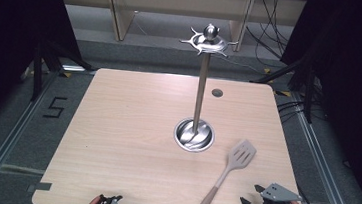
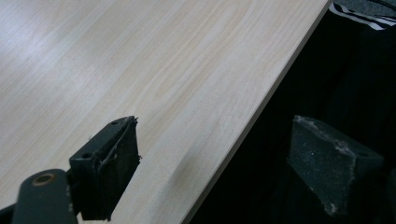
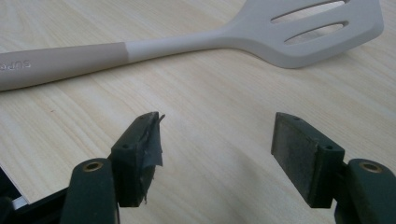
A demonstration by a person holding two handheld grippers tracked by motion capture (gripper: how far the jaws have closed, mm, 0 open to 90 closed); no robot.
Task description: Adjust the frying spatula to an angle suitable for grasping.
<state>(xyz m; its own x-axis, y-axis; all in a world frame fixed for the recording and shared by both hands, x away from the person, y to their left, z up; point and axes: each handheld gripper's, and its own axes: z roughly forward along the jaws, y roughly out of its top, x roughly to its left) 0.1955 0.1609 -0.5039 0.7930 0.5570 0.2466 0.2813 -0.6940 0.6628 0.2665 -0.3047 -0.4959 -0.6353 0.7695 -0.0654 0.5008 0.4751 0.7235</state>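
A beige slotted spatula [image 1: 227, 173] lies flat on the wooden table [image 1: 131, 127], head toward the far right and handle toward the near edge. In the right gripper view the spatula [image 3: 187, 44] lies across the top, a short way beyond the jaws. My right gripper [image 1: 251, 195] [image 3: 217, 149] is open and empty, low over the table's near right corner, to the right of the handle. My left gripper [image 1: 111, 199] [image 2: 215, 163] is open and empty at the near edge, one jaw over the wood and one past the edge.
A metal utensil stand [image 1: 201, 84] rises from a round steel base [image 1: 194, 134] right of the table's centre, with bare hooks on its crown [image 1: 209, 42]. A small grey cable port [image 1: 217, 92] sits behind it. Dark curtains, cables and floor rails surround the table.
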